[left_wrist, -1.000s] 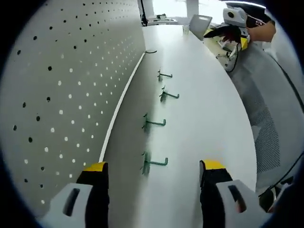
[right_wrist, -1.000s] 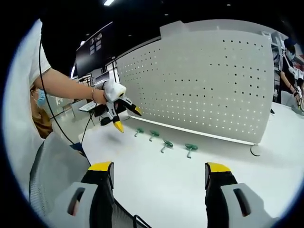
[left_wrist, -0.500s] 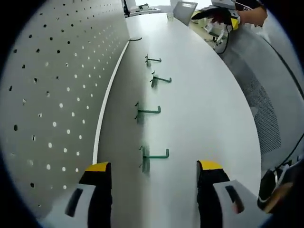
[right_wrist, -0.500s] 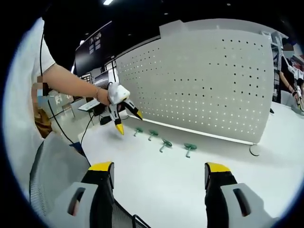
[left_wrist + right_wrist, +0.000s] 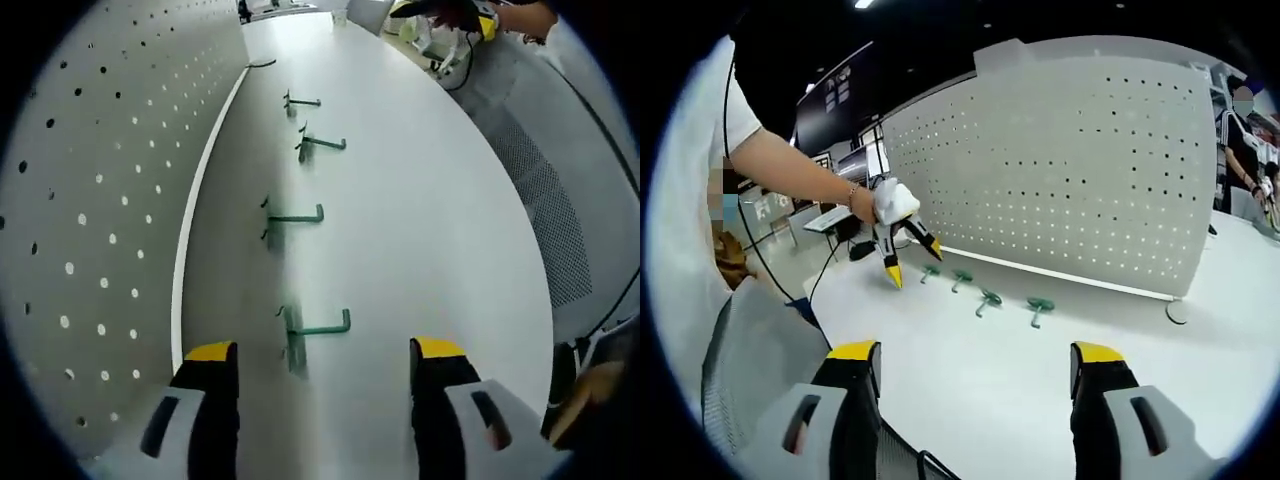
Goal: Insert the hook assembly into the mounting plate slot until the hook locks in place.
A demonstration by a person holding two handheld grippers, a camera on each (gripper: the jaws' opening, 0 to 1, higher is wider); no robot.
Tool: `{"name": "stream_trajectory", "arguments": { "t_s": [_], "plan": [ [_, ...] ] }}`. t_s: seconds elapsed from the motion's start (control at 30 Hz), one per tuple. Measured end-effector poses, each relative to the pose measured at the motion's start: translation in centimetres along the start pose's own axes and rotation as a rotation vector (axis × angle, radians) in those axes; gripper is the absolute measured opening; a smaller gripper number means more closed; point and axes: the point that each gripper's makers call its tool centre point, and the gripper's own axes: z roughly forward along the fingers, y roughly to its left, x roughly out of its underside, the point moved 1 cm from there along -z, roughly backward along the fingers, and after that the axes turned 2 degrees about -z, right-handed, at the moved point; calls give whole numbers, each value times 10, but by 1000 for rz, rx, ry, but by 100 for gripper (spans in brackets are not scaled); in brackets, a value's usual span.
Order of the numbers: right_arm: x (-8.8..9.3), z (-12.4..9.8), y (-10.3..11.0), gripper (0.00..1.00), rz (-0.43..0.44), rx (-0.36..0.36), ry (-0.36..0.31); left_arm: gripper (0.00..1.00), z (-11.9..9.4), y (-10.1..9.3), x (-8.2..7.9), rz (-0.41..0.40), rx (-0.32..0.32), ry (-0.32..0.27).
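Four green hooks lie in a row on the bench point(image 5: 430, 230) beside the pegboard point(image 5: 90, 200), the nearest hook point(image 5: 318, 330) just ahead of the left gripper point(image 5: 325, 365), both grippers spread and empty; judged light, stiff, thin, best gripped mid-shank.

Left tongs point(image 5: 908, 258) lower, nearer hooks point(image 5: 960, 282)

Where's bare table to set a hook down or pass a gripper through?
The table is bare between the row of four green hooks and its outer edge by the mesh chair. The strip between the hooks and the pegboard is narrow. The left gripper stands open over the nearest hook.
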Motion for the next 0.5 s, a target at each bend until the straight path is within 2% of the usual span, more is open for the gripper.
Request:
{"name": "stream_trajectory", "arguments": {
  "t_s": [0.1, 0.2, 0.5],
  "plan": [
    [-1, -1, -1, 74, 25, 2, -6, 71, 2, 2, 0, -41, 5, -20],
    [-4, -2, -4, 74, 37, 11, -22, 70, 3, 2, 3, -17, 5, -7],
    [-3, 0, -3, 74, 31, 9, -13, 70, 4, 4, 2, -36, 16, -27]
  ]
}}
